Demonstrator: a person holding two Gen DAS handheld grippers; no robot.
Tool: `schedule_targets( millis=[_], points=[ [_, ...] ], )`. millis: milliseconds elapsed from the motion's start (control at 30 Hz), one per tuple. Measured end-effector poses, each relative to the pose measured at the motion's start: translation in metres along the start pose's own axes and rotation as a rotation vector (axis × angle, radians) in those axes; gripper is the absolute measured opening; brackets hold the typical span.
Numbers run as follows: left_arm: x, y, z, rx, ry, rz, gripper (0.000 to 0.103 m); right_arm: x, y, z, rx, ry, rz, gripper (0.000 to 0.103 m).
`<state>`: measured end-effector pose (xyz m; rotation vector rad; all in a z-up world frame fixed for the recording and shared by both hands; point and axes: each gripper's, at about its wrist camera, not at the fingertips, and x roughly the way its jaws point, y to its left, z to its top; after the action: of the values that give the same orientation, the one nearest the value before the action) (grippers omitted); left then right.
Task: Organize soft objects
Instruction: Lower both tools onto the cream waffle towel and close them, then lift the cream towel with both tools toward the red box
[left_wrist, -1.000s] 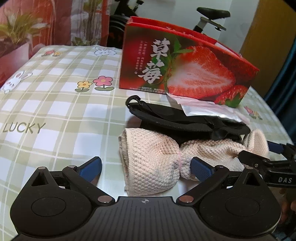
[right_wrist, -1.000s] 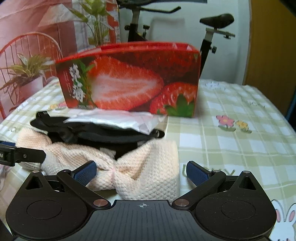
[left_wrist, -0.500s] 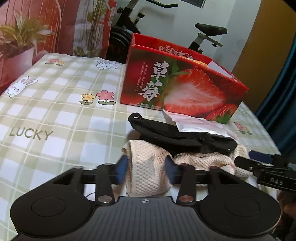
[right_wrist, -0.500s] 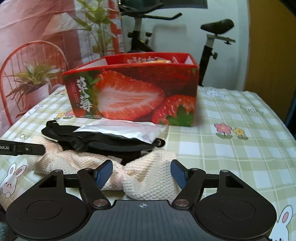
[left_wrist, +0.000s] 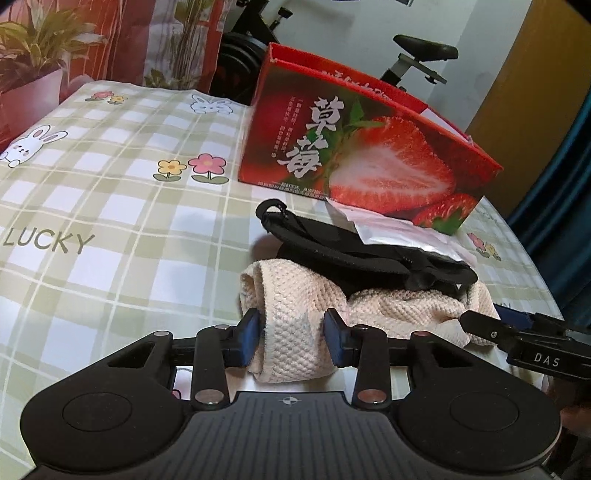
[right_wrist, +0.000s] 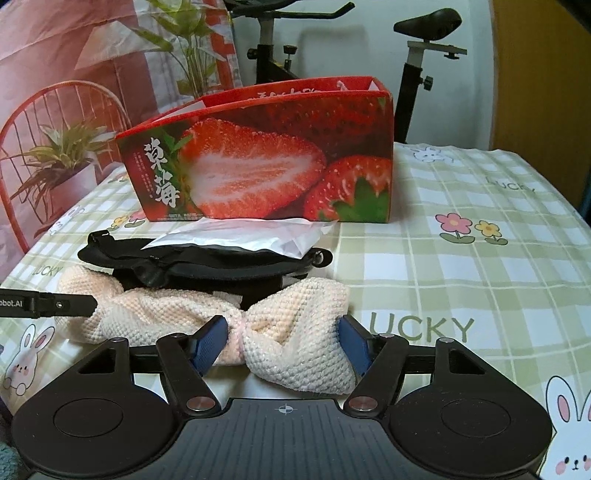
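A pink waffle-knit towel, low in the frame's centre on the checked tablecloth, is clamped at one end by the left gripper and at the other by the right gripper, before the strawberry box.

The towel lies nearest on the tabletop, the pouch just behind and partly on it, the packet atop the pouch, the box behind all.
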<state>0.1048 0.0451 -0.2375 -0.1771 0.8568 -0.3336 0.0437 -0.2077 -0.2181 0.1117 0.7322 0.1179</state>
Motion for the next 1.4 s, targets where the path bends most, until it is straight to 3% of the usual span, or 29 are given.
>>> schedule_targets(
  millis=[133,300,567,633,833,867,900,1033,1400],
  points=[
    [0.002,0.003,-0.001,-0.012,0.006,-0.01,0.039,0.001,0.0,-0.001,0.006,0.003,0.01,0.062],
    [0.002,0.004,-0.003,-0.027,0.007,-0.027,0.038,0.002,0.003,-0.001,-0.007,0.009,0.039,0.049],
    [0.002,0.001,-0.004,-0.011,0.006,-0.026,0.037,0.001,0.007,-0.001,-0.016,0.018,0.058,0.043],
    [0.002,0.001,-0.004,-0.008,0.009,-0.041,0.027,0.0,0.008,-0.001,-0.018,0.023,0.063,0.043],
    [-0.001,-0.005,-0.004,0.025,-0.005,-0.046,0.018,-0.003,0.011,0.001,-0.035,0.016,0.068,0.035],
    [-0.002,-0.004,-0.004,0.023,-0.012,-0.047,0.017,-0.004,0.01,0.001,-0.034,0.01,0.07,0.031],
    [-0.004,-0.004,-0.004,0.021,-0.019,-0.049,0.017,-0.006,0.01,0.002,-0.032,0.001,0.071,0.02],
    [-0.015,-0.005,0.0,0.027,-0.066,-0.053,0.015,-0.016,0.006,0.007,-0.021,-0.032,0.081,0.013],
    [-0.059,-0.016,0.014,0.078,-0.192,-0.071,0.015,-0.049,0.0,0.025,0.002,-0.136,0.115,0.014]
  ],
)
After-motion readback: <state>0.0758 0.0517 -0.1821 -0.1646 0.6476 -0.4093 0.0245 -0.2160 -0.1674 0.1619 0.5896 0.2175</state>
